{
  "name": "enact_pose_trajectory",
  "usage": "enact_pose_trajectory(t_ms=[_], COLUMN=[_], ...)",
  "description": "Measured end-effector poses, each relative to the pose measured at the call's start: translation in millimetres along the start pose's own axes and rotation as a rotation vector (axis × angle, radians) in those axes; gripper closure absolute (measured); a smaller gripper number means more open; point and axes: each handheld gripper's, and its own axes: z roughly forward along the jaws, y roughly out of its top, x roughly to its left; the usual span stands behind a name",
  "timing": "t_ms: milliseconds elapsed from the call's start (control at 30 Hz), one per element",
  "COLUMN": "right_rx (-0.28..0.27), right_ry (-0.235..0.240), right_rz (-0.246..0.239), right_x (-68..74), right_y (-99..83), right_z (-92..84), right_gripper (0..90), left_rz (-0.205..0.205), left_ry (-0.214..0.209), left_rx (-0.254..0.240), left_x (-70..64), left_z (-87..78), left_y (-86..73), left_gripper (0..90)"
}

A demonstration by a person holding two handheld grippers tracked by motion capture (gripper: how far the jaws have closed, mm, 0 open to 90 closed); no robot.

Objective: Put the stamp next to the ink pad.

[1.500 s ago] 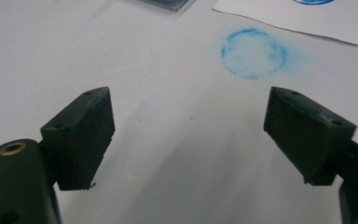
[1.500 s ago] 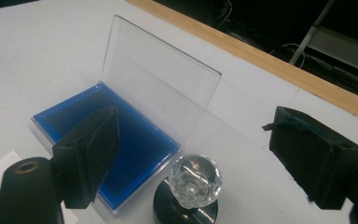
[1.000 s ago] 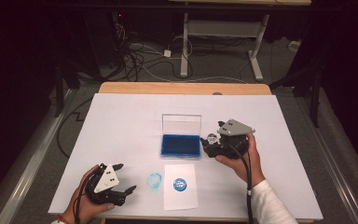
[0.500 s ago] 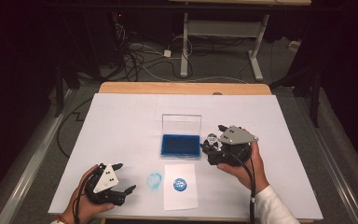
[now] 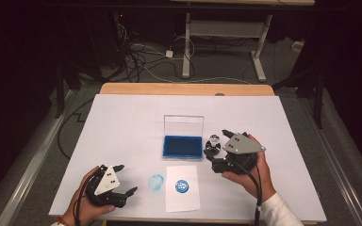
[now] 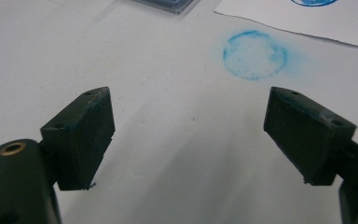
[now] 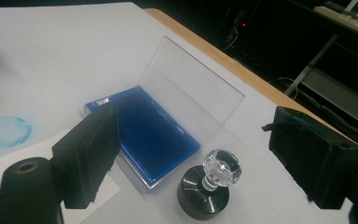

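Observation:
A blue ink pad [image 5: 182, 146] [image 7: 154, 137] lies mid-table in its case, the clear lid [image 5: 184, 126] [image 7: 191, 88] standing open behind it. Just right of it stands a black stamp with a crystal knob [image 5: 213, 143] [image 7: 213, 183], upright on the table. My right gripper [image 5: 217, 151] [image 7: 196, 135] is open, its jaws wide apart on either side of the stamp and not touching it. A white sheet [image 5: 183, 200] bears a round blue print [image 5: 183, 186]. My left gripper [image 5: 124, 180] [image 6: 186, 116] is open and empty near the front left.
A faint blue ring of ink [image 5: 156, 182] [image 6: 255, 55] marks the white table cover [image 5: 122, 122] left of the sheet. A wooden table edge [image 5: 184, 88] runs along the back. Beyond it are cables and desk legs on the floor.
My right gripper has drawn back a little toward the front edge. The stamp stays standing beside the ink pad. The left gripper has not moved.

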Motion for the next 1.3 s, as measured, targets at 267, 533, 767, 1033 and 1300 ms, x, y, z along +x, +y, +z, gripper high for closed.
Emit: enact_pose_trajectory(t_ms=[267, 533, 767, 1033, 1300], right_rx=[-0.014, -0.028, -0.036, -0.009, -0.002], right_ry=[0.0, -0.01, -0.02, -0.039, -0.079], right_rz=[0.003, -0.008, -0.011, -0.015, -0.029], right_x=[1.8, 3.0, 2.3, 2.0, 2.0], right_y=[-4.2, -10.1, -15.8, -27.4, -38.8], right_z=[-9.0, -17.7, -26.9, -34.8, -41.2], right_gripper=[16.5, 16.6, 16.8, 16.9, 17.0], left_rz=[0.007, 0.007, 0.009, 0.02, 0.028], left_ry=[0.002, 0.002, 0.007, 0.011, 0.011], left_rx=[0.007, 0.009, 0.008, 0.015, 0.024], left_x=[-0.2, 0.1, -0.4, -1.2, -1.9], left_z=[0.6, 0.6, 1.0, 1.6, 3.1], left_y=[0.1, -0.1, 0.3, 0.3, 0.6], left_gripper=[16.0, 16.0, 16.0, 16.1, 16.1])
